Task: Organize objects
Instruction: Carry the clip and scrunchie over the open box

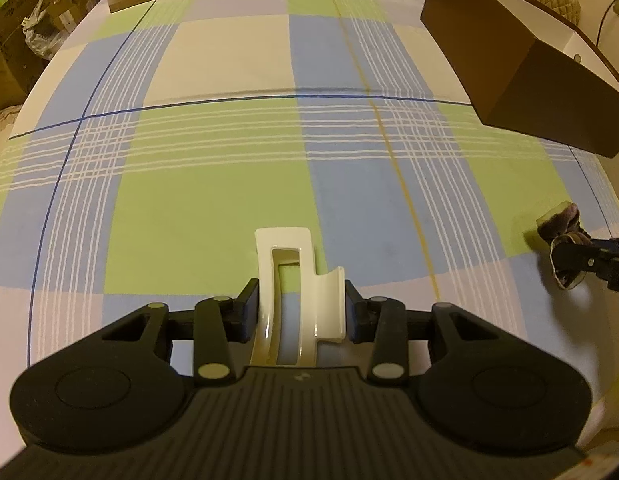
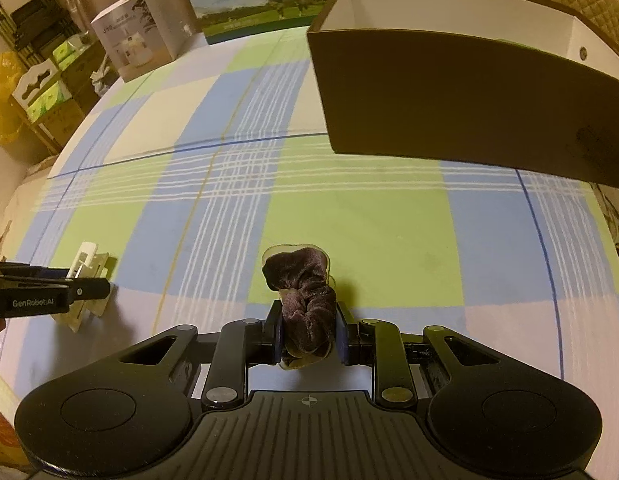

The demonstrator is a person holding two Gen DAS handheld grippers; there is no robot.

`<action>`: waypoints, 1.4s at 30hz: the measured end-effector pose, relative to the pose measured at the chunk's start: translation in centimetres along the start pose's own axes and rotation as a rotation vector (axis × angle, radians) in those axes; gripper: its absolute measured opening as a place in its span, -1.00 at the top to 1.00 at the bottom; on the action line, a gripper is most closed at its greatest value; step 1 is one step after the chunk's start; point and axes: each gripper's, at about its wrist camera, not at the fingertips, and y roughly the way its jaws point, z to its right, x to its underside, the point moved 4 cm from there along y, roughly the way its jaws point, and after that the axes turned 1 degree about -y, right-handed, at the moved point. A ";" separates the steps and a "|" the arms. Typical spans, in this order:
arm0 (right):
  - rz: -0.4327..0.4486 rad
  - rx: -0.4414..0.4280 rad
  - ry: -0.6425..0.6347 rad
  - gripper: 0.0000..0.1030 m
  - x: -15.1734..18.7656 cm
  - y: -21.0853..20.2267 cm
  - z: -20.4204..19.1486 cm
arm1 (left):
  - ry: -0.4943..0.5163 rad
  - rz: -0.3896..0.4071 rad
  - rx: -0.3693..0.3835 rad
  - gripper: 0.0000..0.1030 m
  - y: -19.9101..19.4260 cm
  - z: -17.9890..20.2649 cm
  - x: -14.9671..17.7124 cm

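While clamped, glossy cream hair claw [image 1: 287, 280], crumpled brown velvet scrunchie [image 2: 305, 304].

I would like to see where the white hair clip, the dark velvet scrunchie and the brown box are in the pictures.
white hair clip [image 1: 283, 280], left wrist view, on its upper frame.
dark velvet scrunchie [image 2: 307, 312], right wrist view, on its bunched fabric.
brown box [image 2: 461, 96], right wrist view, on its near outer wall.

A cream-white hair clip [image 1: 287, 280], a dark purple velvet scrunchie [image 2: 305, 304], a brown box [image 2: 449, 96] with white inside, black tongs, and a tablecloth [image 1: 213, 200] checked green, blue and white.
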 end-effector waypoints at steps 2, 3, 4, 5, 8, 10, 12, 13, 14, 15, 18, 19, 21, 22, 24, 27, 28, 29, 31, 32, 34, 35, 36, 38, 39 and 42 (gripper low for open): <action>0.004 -0.002 0.000 0.58 -0.1 -0.1 0.4 | 0.005 0.003 -0.006 0.31 -0.2 0.3 0.1; 0.008 -0.003 0.000 0.58 -0.1 -0.3 0.5 | 0.003 0.004 -0.007 0.31 -0.3 0.4 0.2; 0.012 -0.003 -0.001 0.58 -0.1 -0.5 0.6 | 0.001 0.005 -0.006 0.31 -0.4 0.6 0.3; 0.016 -0.005 0.000 0.58 -0.1 -0.7 0.7 | -0.001 0.006 -0.006 0.31 -0.5 0.8 0.4; 0.030 -0.011 0.006 0.58 -0.3 -1.4 1.2 | 0.003 0.016 -0.002 0.31 -1.1 1.6 0.3; 0.036 -0.012 0.011 0.58 -0.4 -1.8 1.5 | 0.012 0.020 0.001 0.31 -1.5 2.2 0.1; 0.044 -0.015 0.021 0.58 -0.6 -2.4 1.9 | 0.019 0.024 0.003 0.31 -1.9 2.9 -0.3; 0.048 -0.017 0.026 0.58 -0.7 -2.7 2.1 | 0.024 0.026 0.005 0.31 -2.2 3.3 -0.6; 0.053 -0.017 0.030 0.58 -0.8 -3.0 2.4 | 0.027 0.028 0.006 0.31 -2.4 3.6 -0.8; 0.058 -0.017 0.033 0.58 -0.9 -3.3 2.6 | 0.029 0.030 0.009 0.31 -2.6 4.0 -1.0; 0.077 -0.022 0.046 0.58 -1.4 -4.3 3.4 | 0.044 0.040 0.019 0.31 -3.2 5.3 -2.0; 0.083 -0.024 0.051 0.58 -1.6 -4.6 3.6 | 0.050 0.046 0.024 0.31 -3.4 5.8 -2.3; 0.098 -0.027 0.059 0.58 -2.0 -5.4 4.3 | 0.063 0.058 0.032 0.31 -3.9 6.9 -3.1; 0.106 -0.029 0.061 0.58 -2.2 -5.8 4.5 | 0.071 0.065 0.037 0.31 -4.1 7.5 -3.5; 0.121 -0.031 0.064 0.58 -2.6 -6.5 5.2 | 0.085 0.079 0.046 0.31 -4.5 8.6 -4.2; 0.143 -0.036 0.072 0.58 -3.4 -7.6 6.2 | 0.107 0.100 0.070 0.31 -5.0 10.7 -5.5; 0.150 -0.039 0.075 0.58 -3.8 -7.9 6.5 | 0.115 0.108 0.078 0.31 -5.2 11.4 -6.1; 0.159 -0.042 0.078 0.58 -4.2 -8.3 7.0 | 0.121 0.116 0.084 0.31 -5.4 12.2 -6.6; 0.179 -0.048 0.081 0.58 -5.1 -9.2 8.0 | 0.135 0.135 0.093 0.31 -5.8 13.5 -7.7; 0.190 -0.049 0.081 0.58 -5.7 -9.6 8.5 | 0.142 0.146 0.099 0.31 -5.9 14.3 -8.4; 0.210 -0.044 0.077 0.58 -6.7 -10.3 9.5 | 0.153 0.163 0.108 0.31 -6.1 15.7 -9.7; 0.225 -0.041 0.076 0.58 -7.4 -10.7 10.2 | 0.160 0.174 0.114 0.31 -6.2 16.5 -10.4; 0.234 -0.039 0.077 0.58 -7.9 -11.1 10.7 | 0.166 0.182 0.117 0.31 -6.2 17.1 -11.0; 0.255 -0.033 0.079 0.58 -9.2 -11.6 12.0 | 0.181 0.204 0.127 0.31 -6.3 18.7 -12.5; 0.263 -0.028 0.077 0.58 -9.7 -11.8 12.6 | 0.187 0.210 0.131 0.31 -6.3 19.3 -13.2; 0.287 -0.004 0.067 0.58 -11.7 -12.2 14.6 | 0.204 0.230 0.139 0.31 -5.9 21.4 -15.4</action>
